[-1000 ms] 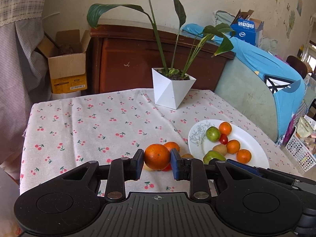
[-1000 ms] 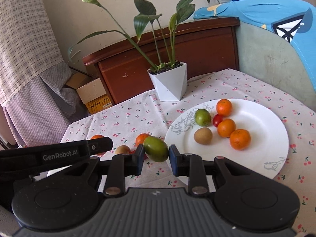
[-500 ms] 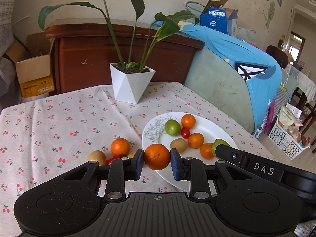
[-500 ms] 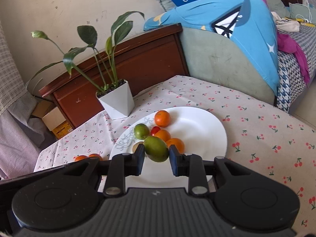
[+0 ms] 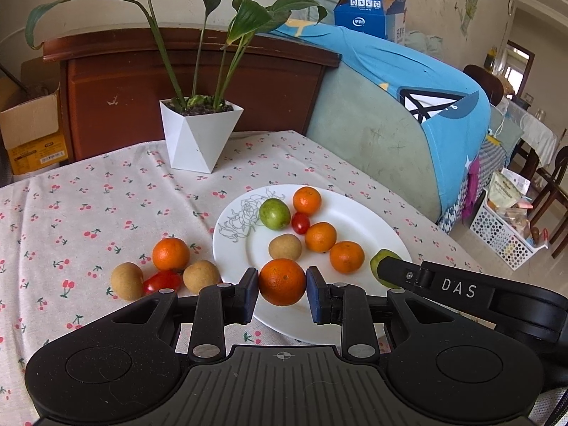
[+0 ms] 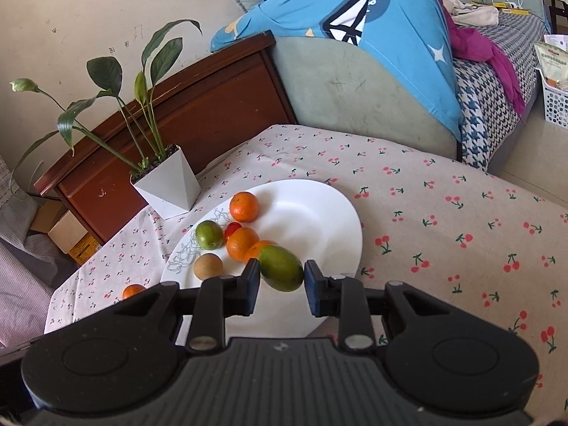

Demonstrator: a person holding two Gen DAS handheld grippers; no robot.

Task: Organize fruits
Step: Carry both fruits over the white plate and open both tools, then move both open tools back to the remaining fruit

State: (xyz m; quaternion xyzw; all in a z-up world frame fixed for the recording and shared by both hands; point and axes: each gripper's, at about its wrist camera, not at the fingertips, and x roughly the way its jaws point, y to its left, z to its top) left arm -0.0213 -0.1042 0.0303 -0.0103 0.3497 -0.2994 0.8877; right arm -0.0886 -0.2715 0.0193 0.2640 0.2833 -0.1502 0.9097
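Left wrist view: left tool (image 5: 282, 291) clamped on an orange (image 5: 282, 281), one pad against each side, held over the near rim of the white plate (image 5: 358, 213).

Plate contents, same view: one green fruit (image 5: 274, 213), one small red tomato (image 5: 300, 222), three small oranges (image 5: 320, 236) and one brown round fruit (image 5: 285, 246).

On the cherry-print cloth of the desk (image 5: 106, 195), left of the plate: one orange, two brown round fruits (image 5: 126, 280) and one red tomato (image 5: 162, 281), grouped close together.

Right wrist view: right tool (image 6: 281, 282) clamped on a green mango-like fruit (image 6: 280, 267), lying tilted between the pads, over the near part of the plate, just beside the oranges there.

Behind the plate: a white potted plant (image 5: 200, 135) standing on the desk.
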